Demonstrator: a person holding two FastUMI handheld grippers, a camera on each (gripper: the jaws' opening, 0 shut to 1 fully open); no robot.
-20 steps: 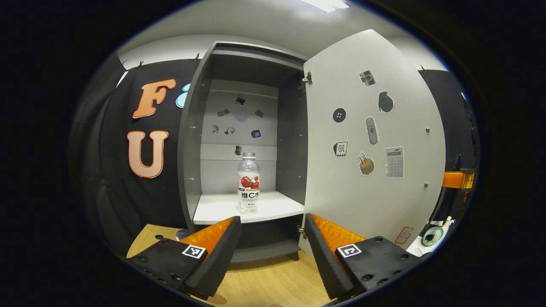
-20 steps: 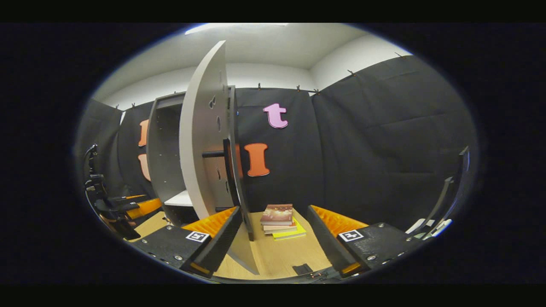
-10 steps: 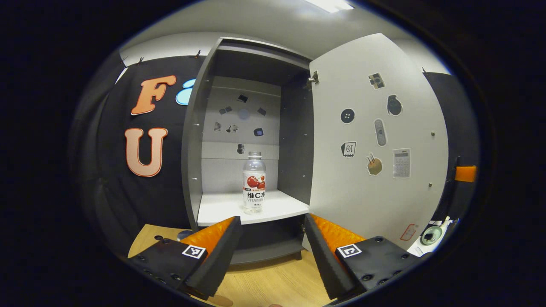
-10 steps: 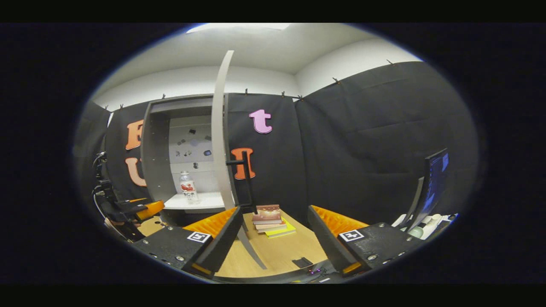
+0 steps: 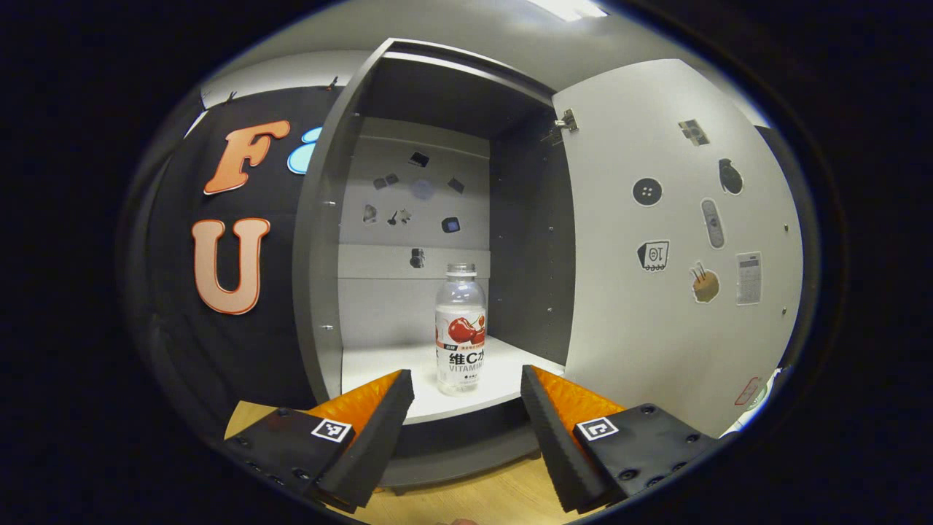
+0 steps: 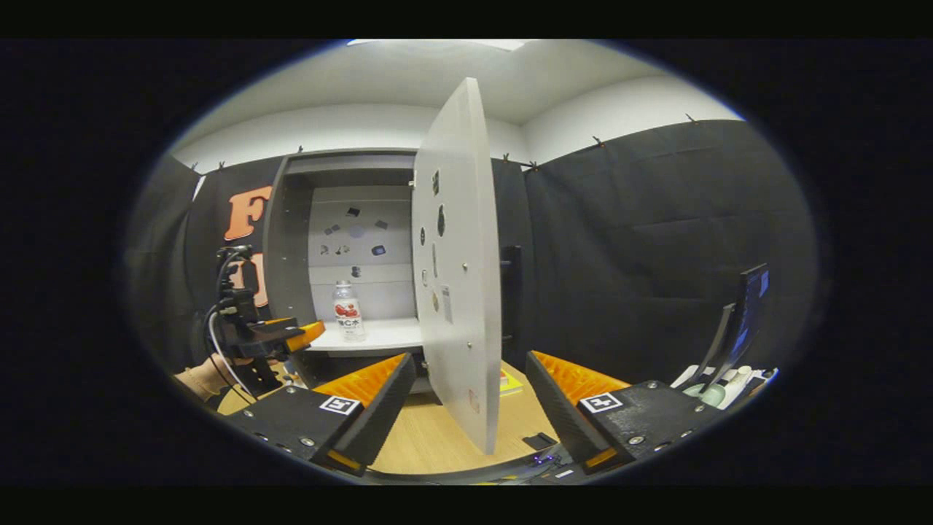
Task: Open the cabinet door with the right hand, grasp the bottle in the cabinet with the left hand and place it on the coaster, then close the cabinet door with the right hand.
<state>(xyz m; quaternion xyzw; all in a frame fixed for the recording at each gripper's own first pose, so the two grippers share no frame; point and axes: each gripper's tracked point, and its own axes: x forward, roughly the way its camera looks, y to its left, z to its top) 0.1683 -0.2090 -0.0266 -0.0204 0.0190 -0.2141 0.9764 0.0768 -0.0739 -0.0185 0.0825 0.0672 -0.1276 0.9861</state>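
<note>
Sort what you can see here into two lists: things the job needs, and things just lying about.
Needed: bottle, cabinet, door, left gripper, right gripper.

Lying about: door stickers, monitor, yellow book.

Quick count: one cabinet (image 5: pixel 321 240), one door (image 5: pixel 678 240), one bottle (image 5: pixel 460 329) on one white shelf (image 5: pixel 379 364). Two grippers, left (image 5: pixel 466 423) and right (image 6: pixel 470 408). Stickers: seven on the door's inside face, roughly seven more on the far back panel. One monitor (image 6: pixel 743 310) far right.
</note>
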